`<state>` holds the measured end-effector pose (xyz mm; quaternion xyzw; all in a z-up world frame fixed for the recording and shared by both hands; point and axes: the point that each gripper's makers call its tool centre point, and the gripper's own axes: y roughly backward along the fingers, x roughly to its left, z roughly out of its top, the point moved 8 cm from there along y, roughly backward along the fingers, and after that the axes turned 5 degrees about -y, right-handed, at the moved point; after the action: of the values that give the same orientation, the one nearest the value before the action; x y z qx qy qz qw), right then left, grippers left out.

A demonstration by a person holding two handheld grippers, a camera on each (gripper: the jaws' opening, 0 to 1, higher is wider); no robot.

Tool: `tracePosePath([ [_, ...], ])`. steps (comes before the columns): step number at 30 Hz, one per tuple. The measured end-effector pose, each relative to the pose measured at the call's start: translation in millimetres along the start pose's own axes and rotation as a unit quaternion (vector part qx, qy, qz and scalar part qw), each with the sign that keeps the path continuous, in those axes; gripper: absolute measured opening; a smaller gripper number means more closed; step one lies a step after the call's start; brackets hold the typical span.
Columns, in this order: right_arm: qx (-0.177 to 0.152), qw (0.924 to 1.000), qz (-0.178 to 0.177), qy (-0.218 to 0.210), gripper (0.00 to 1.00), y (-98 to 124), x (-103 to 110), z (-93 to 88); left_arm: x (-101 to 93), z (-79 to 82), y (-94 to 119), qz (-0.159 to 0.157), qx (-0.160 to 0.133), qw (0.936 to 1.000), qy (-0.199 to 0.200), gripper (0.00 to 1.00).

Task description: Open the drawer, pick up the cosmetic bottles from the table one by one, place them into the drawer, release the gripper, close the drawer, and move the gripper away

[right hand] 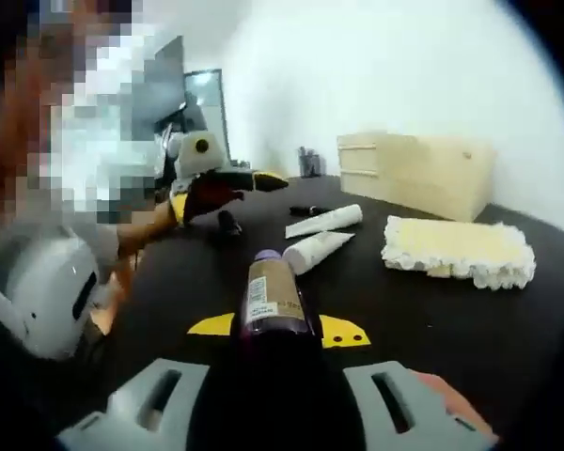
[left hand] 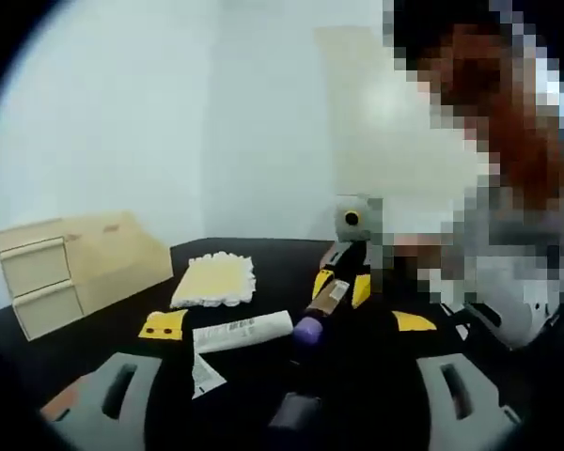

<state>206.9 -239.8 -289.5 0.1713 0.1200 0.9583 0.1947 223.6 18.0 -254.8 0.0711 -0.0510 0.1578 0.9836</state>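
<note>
My right gripper [right hand: 274, 376] is shut on a dark bottle [right hand: 271, 305] with a purple cap and a printed label, which points forward between its jaws. The left gripper view shows the same bottle [left hand: 321, 305] cap-first in the right gripper [left hand: 340, 282], above the black table [left hand: 263, 376]. My left gripper [left hand: 287, 404] stands open low over the table; in the right gripper view the left gripper [right hand: 258, 183] is side-on beside a person. White tubes [right hand: 324, 221] [right hand: 315, 249] lie on the table, one being the tube [left hand: 242, 331]. Both drawers of the pale wooden drawer unit [left hand: 66, 268] [right hand: 423, 174] are closed.
A fluffy yellow cloth [left hand: 216, 279] [right hand: 456, 249] lies between the tubes and the drawer unit. Yellow stickers [left hand: 164, 324] [right hand: 340, 331] mark the black tabletop. A small black item [right hand: 227, 223] and a thin black stick [right hand: 305, 209] lie near the tubes. A person sits close by.
</note>
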Motion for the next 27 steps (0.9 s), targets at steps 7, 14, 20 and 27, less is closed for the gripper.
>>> tracePosePath([
  [7,-0.004,0.9975,0.022,-0.066,0.27,2.0,-2.2,2.8,-5.2,-6.1,-7.3,0.006,0.035,0.9980,-0.052,0.75],
  [14,-0.003,0.9840,0.050,-0.171,0.27,6.2,-8.9,6.2,-24.9,-0.9,-28.2,-0.009,0.033,0.9960,-0.082,0.72],
  [20,-0.020,0.9698,0.072,-0.232,0.27,9.2,-6.7,7.2,-38.9,5.4,-45.8,-0.009,0.039,0.9947,-0.095,0.69],
  [27,-0.009,0.9635,0.072,-0.258,0.27,13.3,-9.7,7.8,-61.8,2.9,-80.6,0.006,0.072,0.9897,-0.124,0.67],
])
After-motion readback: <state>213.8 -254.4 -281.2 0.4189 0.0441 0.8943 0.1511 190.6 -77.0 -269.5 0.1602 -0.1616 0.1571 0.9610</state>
